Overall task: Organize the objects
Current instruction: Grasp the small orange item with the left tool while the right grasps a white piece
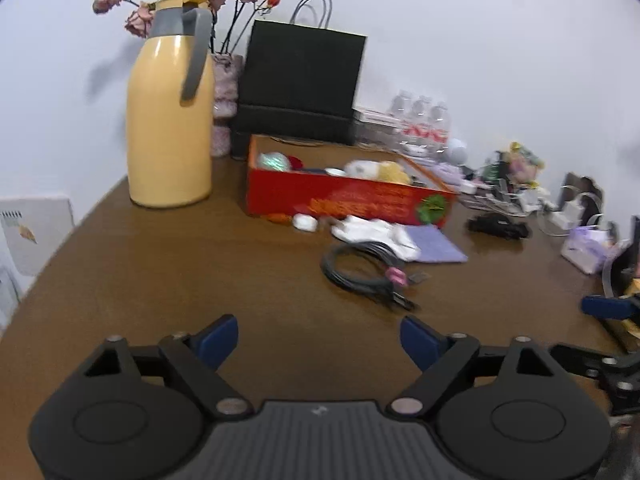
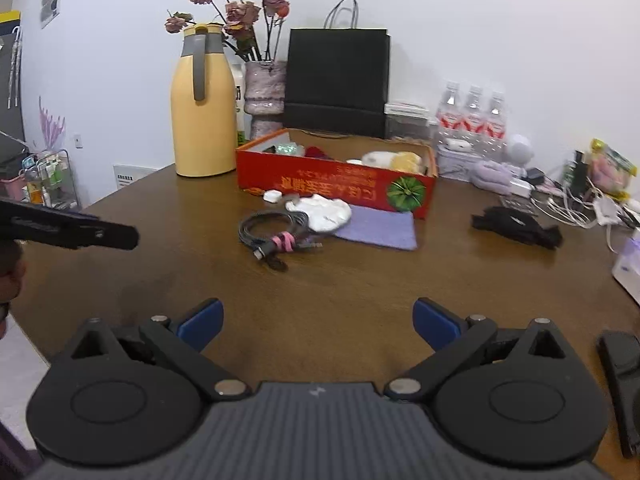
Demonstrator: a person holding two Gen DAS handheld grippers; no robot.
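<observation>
Left gripper (image 1: pixel 319 340) fingers wide apart, empty; right gripper (image 2: pixel 318 324) likewise; above table (image 2: pixel 360 280).

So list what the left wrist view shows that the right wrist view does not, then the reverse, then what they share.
Only the left wrist view: the left gripper, open over bare table.

Only the right wrist view: the right gripper, open, and a wire storage rack beyond the table's left edge.

Both: the yellow thermos jug, red cardboard box, coiled black cable with pink tie, lilac cloth and black paper bag on the brown wooden table.

Brown table (image 2: pixel 360 280) bears red box (image 2: pixel 332 184), cable coil (image 2: pixel 272 232), yellow jug (image 2: pixel 202 120).
</observation>
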